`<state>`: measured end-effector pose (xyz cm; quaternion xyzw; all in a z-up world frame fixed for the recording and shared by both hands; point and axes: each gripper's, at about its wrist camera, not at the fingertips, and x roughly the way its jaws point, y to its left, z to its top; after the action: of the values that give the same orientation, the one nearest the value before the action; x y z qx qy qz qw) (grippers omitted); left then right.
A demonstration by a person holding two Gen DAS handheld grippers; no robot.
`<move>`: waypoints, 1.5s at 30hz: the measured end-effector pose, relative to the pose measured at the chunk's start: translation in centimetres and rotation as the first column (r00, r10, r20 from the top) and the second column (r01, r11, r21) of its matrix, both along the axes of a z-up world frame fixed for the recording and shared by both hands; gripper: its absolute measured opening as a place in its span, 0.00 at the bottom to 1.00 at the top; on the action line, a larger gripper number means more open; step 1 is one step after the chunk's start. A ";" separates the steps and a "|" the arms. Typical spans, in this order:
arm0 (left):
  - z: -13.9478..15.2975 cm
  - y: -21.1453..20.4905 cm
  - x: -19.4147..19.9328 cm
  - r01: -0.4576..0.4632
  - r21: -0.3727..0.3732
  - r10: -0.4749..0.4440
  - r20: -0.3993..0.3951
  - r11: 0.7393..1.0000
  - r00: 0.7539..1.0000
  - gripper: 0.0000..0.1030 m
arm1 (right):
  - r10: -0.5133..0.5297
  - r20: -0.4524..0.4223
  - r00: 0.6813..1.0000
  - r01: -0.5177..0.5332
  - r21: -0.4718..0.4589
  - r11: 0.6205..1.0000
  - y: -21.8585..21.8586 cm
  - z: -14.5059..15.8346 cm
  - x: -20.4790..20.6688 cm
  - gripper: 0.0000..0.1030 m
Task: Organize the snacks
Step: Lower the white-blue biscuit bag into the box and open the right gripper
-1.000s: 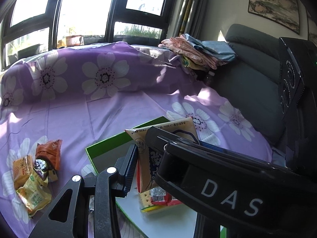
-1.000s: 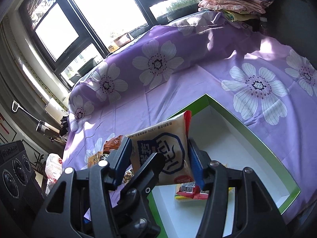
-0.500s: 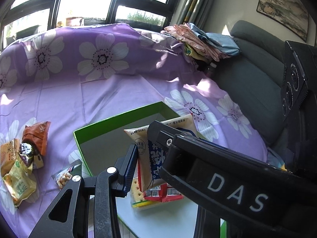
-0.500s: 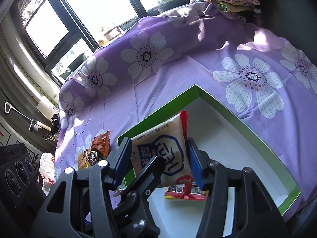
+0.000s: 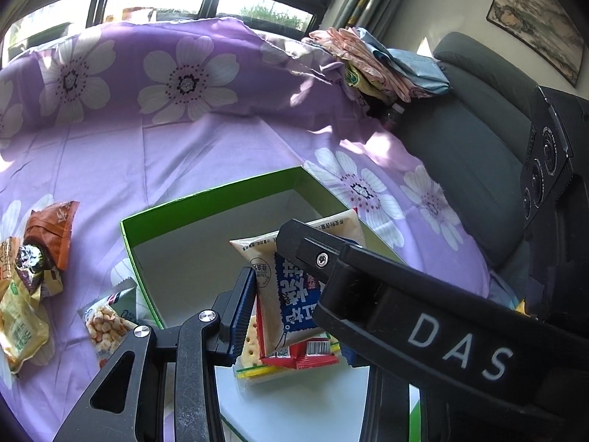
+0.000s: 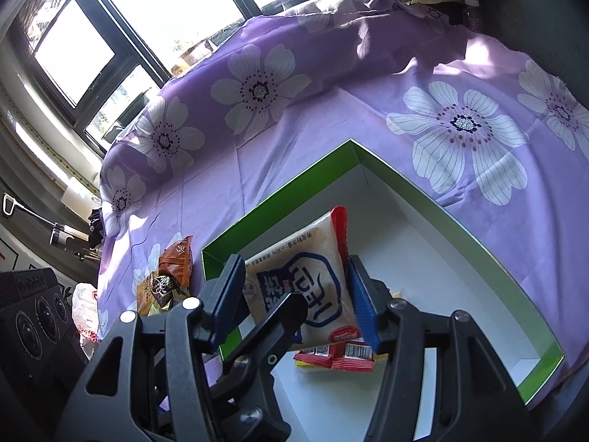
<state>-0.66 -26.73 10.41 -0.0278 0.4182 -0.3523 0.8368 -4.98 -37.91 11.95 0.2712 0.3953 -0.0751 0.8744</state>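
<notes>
A cream and blue snack packet (image 5: 294,287) (image 6: 305,283) hangs upright over the green box (image 5: 206,199) (image 6: 423,191) with a white floor. Both grippers meet at it. My left gripper (image 5: 272,280) looks shut on the packet, with the right gripper's finger (image 5: 331,254) crossing in front. In the right wrist view my right gripper (image 6: 294,291) stands wide around the packet; whether it presses it I cannot tell. A cracker pack with a red label (image 5: 294,361) (image 6: 338,357) lies on the box floor below.
Several loose snacks (image 5: 33,276) (image 6: 165,276) lie on the purple flowered sheet (image 5: 147,140) left of the box, one packet (image 5: 106,320) against its wall. Folded clothes (image 5: 383,66) and a grey sofa (image 5: 478,154) are at the right.
Both grippers have moved forward and down over the box with the packet between them; the box and the loose snacks now show closer and lower in view.
</notes>
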 end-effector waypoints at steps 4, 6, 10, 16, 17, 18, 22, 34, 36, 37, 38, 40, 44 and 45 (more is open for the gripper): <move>-0.3 -0.2 0.1 -0.003 0.011 0.003 -0.008 1.000 1.000 0.39 | 0.001 -0.018 1.000 -0.001 -0.016 1.000 0.3 -0.2 0.3 0.56; -0.4 -0.2 0.1 -0.001 0.016 0.001 -0.013 1.000 1.000 0.39 | -0.002 -0.031 1.000 0.001 -0.028 1.000 0.4 -0.2 0.4 0.56; -0.8 -0.4 0.2 0.005 0.016 -0.005 -0.030 1.000 1.000 0.39 | -0.007 -0.047 0.999 0.005 -0.030 1.000 0.2 -0.4 0.4 0.56; -1.0 -0.4 0.2 0.010 0.017 -0.010 -0.041 1.000 0.999 0.39 | -0.014 -0.053 0.998 0.012 -0.031 0.999 0.1 -0.5 0.4 0.57; -1.1 -0.4 0.2 0.011 0.017 -0.010 -0.042 1.000 0.999 0.39 | -0.013 -0.054 0.998 0.012 -0.030 0.999 0.0 -0.5 0.4 0.57; -1.1 -0.4 0.2 0.012 0.017 -0.011 -0.044 1.000 0.999 0.39 | -0.013 -0.056 0.998 0.011 -0.029 1.000 0.1 -0.6 0.3 0.57; -1.4 -0.4 0.3 0.014 0.009 -0.013 -0.062 1.000 0.998 0.39 | -0.012 -0.061 0.998 0.010 -0.020 1.000 0.0 -0.8 0.4 0.58; -2.0 -0.6 0.4 0.020 0.018 -0.018 -0.092 1.000 0.996 0.39 | -0.012 -0.082 0.997 0.010 -0.018 1.000 -0.3 -1.3 0.7 0.59; -2.0 -0.7 0.3 0.020 0.017 -0.018 -0.096 1.000 0.995 0.39 | -0.012 -0.084 0.996 0.011 -0.018 1.000 -0.3 -1.3 0.7 0.59; -2.1 -0.8 0.4 0.022 0.018 -0.020 -0.099 1.000 0.995 0.39 | -0.013 -0.085 0.996 0.012 -0.019 1.000 -0.3 -1.3 0.7 0.59; -2.2 -0.8 0.4 0.024 0.019 -0.021 -0.102 1.000 0.995 0.39 | -0.013 -0.087 0.996 0.012 -0.018 1.000 -0.3 -1.4 0.7 0.59; -2.3 -0.7 0.4 0.026 0.017 -0.024 -0.110 1.000 0.994 0.39 | -0.013 -0.091 0.996 0.012 -0.013 1.000 -0.4 -1.5 0.7 0.59; -2.4 -0.7 0.6 0.027 0.011 -0.025 -0.126 1.000 0.992 0.39 | -0.017 -0.092 0.996 0.016 -0.010 1.000 -0.6 -1.5 0.6 0.59; -2.4 -0.7 0.6 0.026 0.011 -0.025 -0.127 1.000 0.992 0.39 | -0.016 -0.092 0.996 0.016 -0.008 1.000 -0.5 -1.6 0.7 0.59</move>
<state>-0.08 -27.41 8.03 -0.0395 0.4732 -0.3579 0.8040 -4.31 -38.45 10.40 0.2674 0.4327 -0.0960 0.8556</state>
